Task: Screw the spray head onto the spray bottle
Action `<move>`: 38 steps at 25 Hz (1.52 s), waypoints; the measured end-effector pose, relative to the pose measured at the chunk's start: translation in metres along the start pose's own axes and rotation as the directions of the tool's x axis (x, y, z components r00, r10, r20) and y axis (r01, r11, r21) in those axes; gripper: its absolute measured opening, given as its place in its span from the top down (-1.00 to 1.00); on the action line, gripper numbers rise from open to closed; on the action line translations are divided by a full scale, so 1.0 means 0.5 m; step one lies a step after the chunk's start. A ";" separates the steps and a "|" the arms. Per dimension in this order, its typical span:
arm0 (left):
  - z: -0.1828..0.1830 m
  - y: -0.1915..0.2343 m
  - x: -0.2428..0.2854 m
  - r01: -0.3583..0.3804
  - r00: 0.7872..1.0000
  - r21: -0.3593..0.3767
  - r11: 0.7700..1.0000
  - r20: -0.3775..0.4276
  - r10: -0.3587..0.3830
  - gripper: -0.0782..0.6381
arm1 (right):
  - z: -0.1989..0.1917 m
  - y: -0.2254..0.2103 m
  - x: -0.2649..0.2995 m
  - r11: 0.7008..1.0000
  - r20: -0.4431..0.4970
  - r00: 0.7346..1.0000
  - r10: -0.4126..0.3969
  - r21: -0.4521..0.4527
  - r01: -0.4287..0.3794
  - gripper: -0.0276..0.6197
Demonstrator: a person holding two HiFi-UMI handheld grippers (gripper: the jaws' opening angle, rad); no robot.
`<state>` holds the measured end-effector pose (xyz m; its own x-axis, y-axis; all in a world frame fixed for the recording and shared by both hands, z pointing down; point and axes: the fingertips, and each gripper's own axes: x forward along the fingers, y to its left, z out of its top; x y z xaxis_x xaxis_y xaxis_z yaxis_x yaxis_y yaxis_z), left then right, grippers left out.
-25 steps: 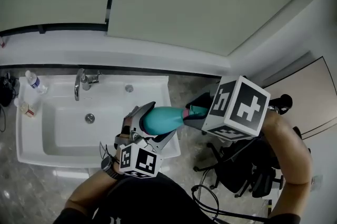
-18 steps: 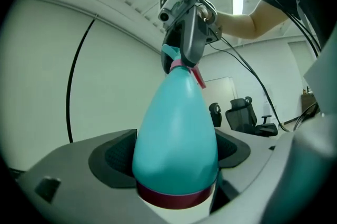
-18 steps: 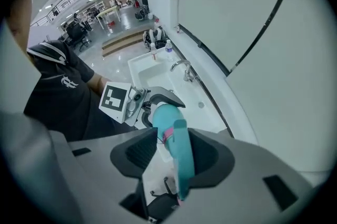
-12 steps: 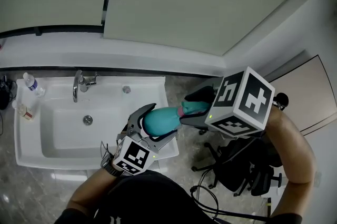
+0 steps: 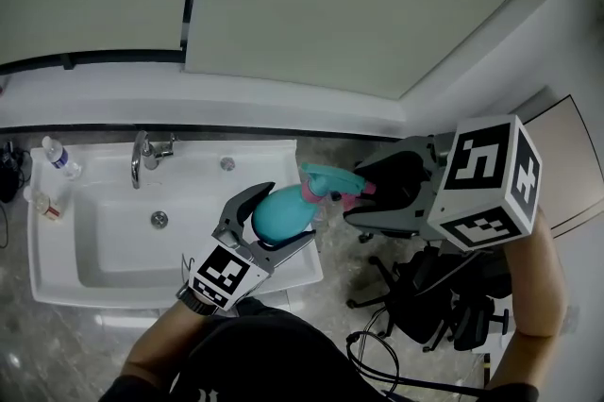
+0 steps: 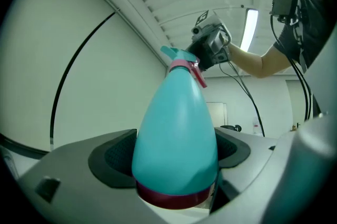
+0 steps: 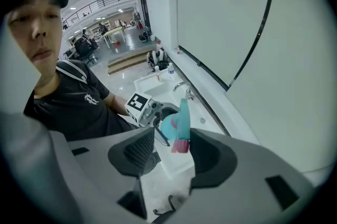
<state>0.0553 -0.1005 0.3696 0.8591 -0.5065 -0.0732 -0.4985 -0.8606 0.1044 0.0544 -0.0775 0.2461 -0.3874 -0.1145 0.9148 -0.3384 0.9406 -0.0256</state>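
The sink point(image 5: 113, 289) is a hard landing for anything dropped. The right gripper point(image 5: 357, 194) has just been opening its jaws; they stand apart, pressing on nothing, with the spray head only seen beyond their gap. The left gripper point(image 5: 283, 216) has its jaws clamped on the spray bottle point(image 6: 176, 133), held in the air over the sink's front right corner. That smooth, tapering body could slide out of them. The spray head point(image 5: 328, 176) sits on the neck; if it is crooked or only half tightened, it may leak or work loose.
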 end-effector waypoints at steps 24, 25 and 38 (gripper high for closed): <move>0.103 -0.063 -0.052 0.282 0.959 -0.014 0.959 0.023 -0.282 -0.38 | 0.039 0.038 -0.144 0.968 0.779 0.594 0.202 -0.251 0.001 0.32; 0.111 -0.066 -0.054 0.287 0.958 -0.012 0.958 0.028 -0.286 -0.38 | 0.041 0.043 -0.137 0.967 0.805 0.547 0.229 -0.254 -0.031 0.32; 0.142 -0.070 -0.046 0.255 0.966 0.002 0.967 0.031 -0.255 -0.38 | 0.072 0.110 -0.130 0.967 0.882 0.415 0.224 -0.255 0.019 0.24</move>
<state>0.0448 -0.0625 0.2970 0.9539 -0.2717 -0.1278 -0.2632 -0.9614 0.0801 0.0302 -0.0300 0.1710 -0.9928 -0.1182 0.0187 -0.1159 0.9886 0.0956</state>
